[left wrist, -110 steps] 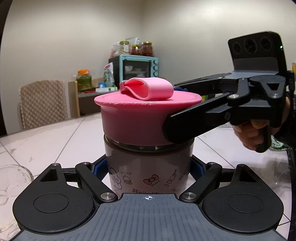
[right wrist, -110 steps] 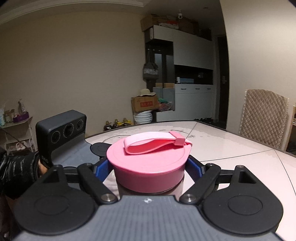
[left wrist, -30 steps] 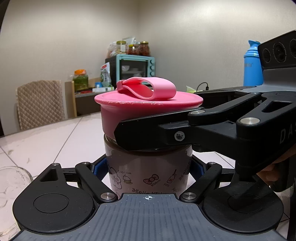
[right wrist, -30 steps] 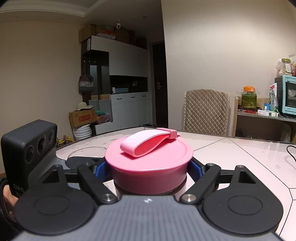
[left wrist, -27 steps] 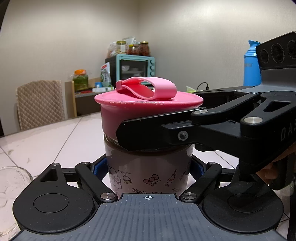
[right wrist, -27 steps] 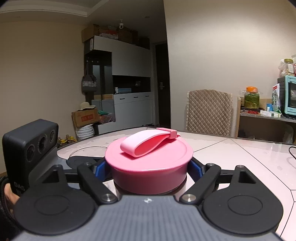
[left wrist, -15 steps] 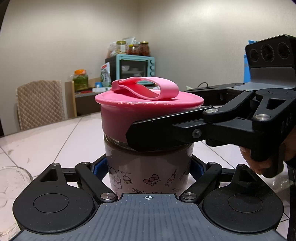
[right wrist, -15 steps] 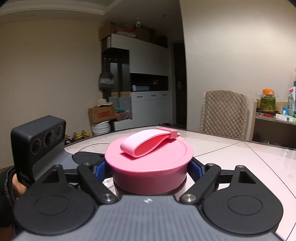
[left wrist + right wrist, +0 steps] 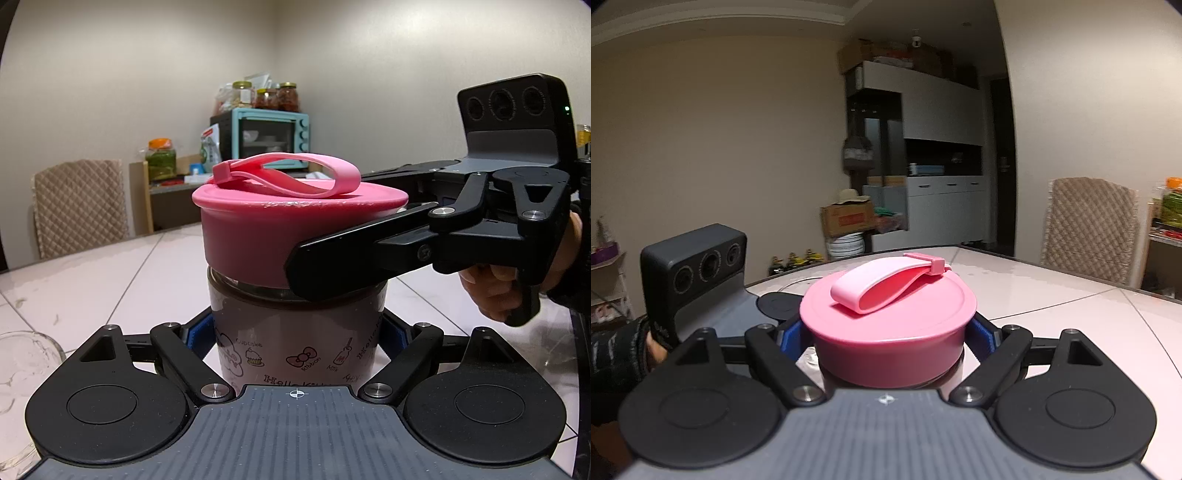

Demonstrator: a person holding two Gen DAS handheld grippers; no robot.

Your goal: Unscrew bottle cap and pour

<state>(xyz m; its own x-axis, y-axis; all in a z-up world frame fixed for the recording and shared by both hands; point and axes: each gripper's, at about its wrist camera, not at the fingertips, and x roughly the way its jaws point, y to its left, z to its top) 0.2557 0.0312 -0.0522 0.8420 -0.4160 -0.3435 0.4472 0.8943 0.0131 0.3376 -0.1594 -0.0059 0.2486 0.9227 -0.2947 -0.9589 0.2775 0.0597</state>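
Swinging round the bottle since a second ago, the right gripper (image 9: 391, 236) now reaches in from the right of the left wrist view rather than lying across the front, and the pale pink strap (image 9: 291, 177) on the cap has turned with it, its clasp now to the left. At the far left of that view a clear glass vessel (image 9: 22, 373) stands on the white marble-look table (image 9: 110, 280), just beside the left gripper (image 9: 295, 332). That gripper's jaws are pinched on the body of the brownish, cartoon-printed bottle (image 9: 295, 332), holding it upright on the table. Above them sits the round pink screw cap (image 9: 258, 240), and the right gripper's jaws are clamped on its sides, blue pads (image 9: 982, 332) pressed to either flank in the right wrist view. The step in hand looks like unscrewing, partway through a turn; the cap appears seated, with only a thin gap showing at the collar. Next would likely come letting go, resetting the wrist and twisting again until the cap lifts free, while the left grip holds firm so the bottle does not spin.
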